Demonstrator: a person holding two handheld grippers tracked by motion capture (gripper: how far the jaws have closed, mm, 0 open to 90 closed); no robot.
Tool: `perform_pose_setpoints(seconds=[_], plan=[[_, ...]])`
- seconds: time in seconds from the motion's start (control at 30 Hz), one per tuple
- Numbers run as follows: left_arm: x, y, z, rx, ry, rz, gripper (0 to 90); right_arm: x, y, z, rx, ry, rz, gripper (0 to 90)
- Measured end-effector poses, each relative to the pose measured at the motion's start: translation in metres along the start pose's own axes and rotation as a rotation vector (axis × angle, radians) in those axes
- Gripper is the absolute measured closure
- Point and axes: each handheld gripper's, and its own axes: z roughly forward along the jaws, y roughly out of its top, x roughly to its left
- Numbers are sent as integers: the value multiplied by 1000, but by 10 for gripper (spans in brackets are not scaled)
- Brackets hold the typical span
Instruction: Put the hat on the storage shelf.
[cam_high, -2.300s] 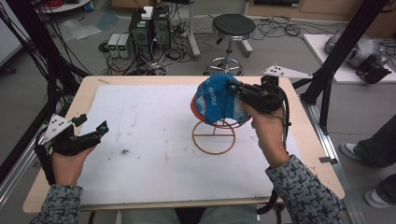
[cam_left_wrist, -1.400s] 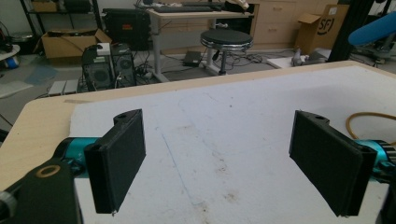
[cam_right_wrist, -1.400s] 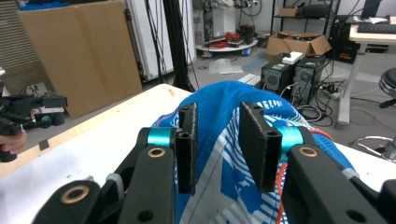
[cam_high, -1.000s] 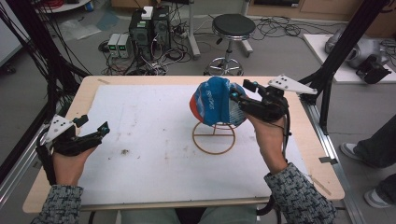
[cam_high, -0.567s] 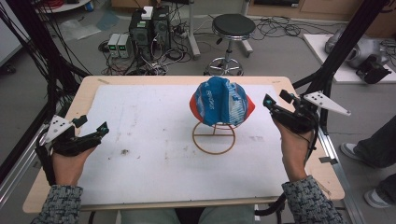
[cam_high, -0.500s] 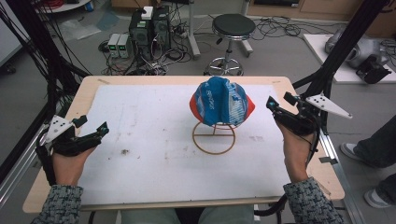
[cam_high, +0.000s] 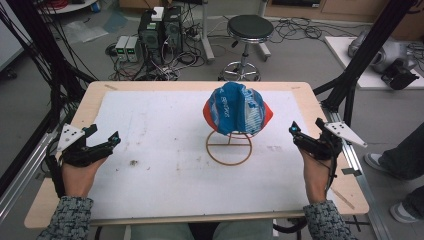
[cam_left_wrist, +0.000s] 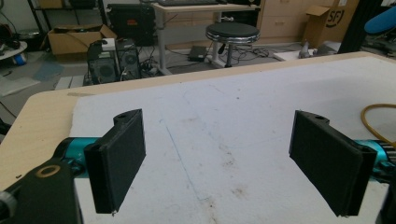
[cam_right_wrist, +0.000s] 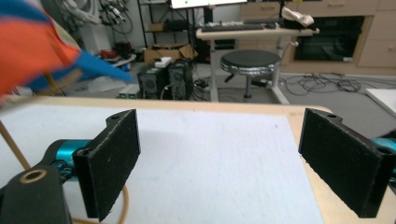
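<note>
Released from the blue cap (cam_high: 236, 109) on its wire stand (cam_high: 229, 147), the right claw (cam_high: 300, 136) has just been opening and sits spread, empty, at the table's (cam_high: 150, 87) right edge; the left claw (cam_high: 102, 141) is spread too.

We are holding the left tongs (cam_high: 102, 142) low at the near left, forearm coming in from the near edge, jaws standing wide apart with nothing between them. We are holding the right tongs (cam_high: 302, 135) low at the near right, their jaws having just been opening and now gaping, nothing between them.
</note>
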Motion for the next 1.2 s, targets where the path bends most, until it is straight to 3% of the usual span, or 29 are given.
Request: perform_pose_setpoints(seconds=[0.07, 0.33, 1.0, 1.2], plan=[[0, 0, 0, -3, 6, 0, 188, -1, -6, 2, 34, -6, -2, 117], [0, -7, 3, 7, 15, 9, 188, -6, -26, 6, 84, -32, -3, 118], [1, -7, 5, 7, 27, 7, 188, -3, -31, 9, 95, -32, -15, 118], [2, -7, 5, 11, 27, 6, 188, -3, -27, 10, 75, -32, -14, 118]])
